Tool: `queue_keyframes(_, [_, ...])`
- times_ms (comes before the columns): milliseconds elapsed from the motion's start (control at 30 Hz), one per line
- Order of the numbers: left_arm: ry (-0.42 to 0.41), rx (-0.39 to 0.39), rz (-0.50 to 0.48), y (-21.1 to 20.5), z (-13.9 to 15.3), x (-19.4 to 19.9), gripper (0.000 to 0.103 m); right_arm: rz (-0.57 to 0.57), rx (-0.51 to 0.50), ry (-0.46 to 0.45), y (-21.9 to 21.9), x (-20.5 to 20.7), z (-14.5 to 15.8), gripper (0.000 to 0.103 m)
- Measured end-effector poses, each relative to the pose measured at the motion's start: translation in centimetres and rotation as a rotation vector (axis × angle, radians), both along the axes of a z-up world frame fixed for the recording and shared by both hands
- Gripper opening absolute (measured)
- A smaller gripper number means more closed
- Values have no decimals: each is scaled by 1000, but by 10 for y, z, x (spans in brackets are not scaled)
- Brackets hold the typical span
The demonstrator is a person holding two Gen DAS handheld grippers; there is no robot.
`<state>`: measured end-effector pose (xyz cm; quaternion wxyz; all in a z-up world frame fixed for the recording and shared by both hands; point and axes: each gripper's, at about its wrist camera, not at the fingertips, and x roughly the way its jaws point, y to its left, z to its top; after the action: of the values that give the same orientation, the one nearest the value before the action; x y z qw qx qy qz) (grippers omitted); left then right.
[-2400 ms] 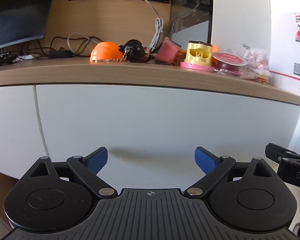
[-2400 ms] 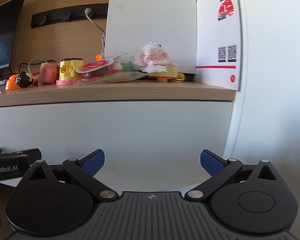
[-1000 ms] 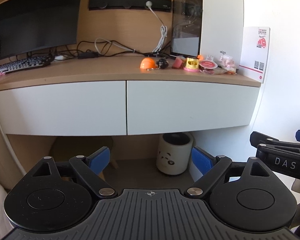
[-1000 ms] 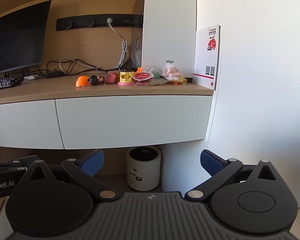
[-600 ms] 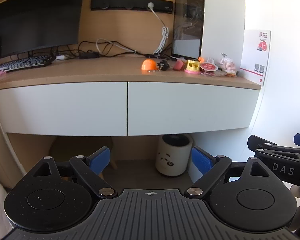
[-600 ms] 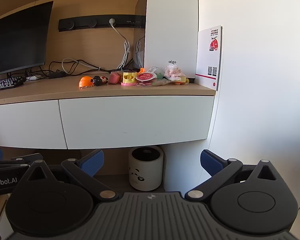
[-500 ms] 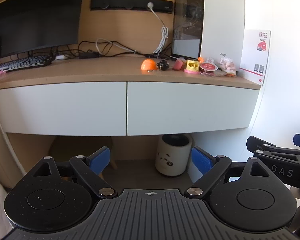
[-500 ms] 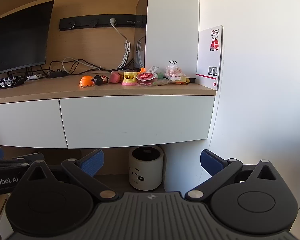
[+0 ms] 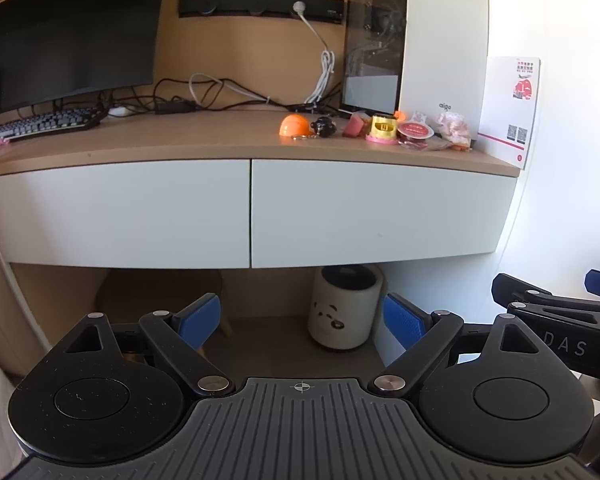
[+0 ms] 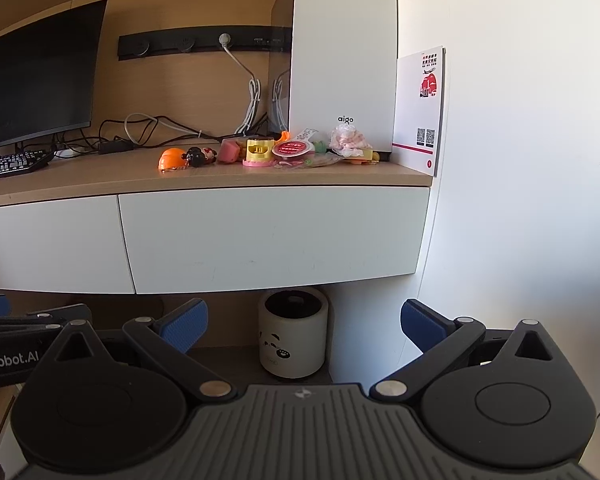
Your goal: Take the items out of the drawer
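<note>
We hold left hand-held gripper (image 9: 302,316) and right hand-held gripper (image 10: 304,320) agape, empty; closed flat white drawer front (image 10: 272,236) ahead, well apart.

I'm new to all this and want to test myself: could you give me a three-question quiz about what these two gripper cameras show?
1. True or false: the right drawer under the desk is pulled out.
2. What stands on the floor beneath it: A) a panda bin, B) a chair, C) a box?
3. Fill in: the left gripper and right gripper are both ____ and hold nothing.

Key: 1 false, its front is flush; 2 A; 3 open.
</note>
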<state>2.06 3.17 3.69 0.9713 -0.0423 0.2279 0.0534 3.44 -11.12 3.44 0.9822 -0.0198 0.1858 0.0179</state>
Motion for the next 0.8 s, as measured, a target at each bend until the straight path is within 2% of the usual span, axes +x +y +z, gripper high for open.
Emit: queue_keyframes(800, [1,-3,4,1,-1,1,92,1,0,4,0,0,-1,103])
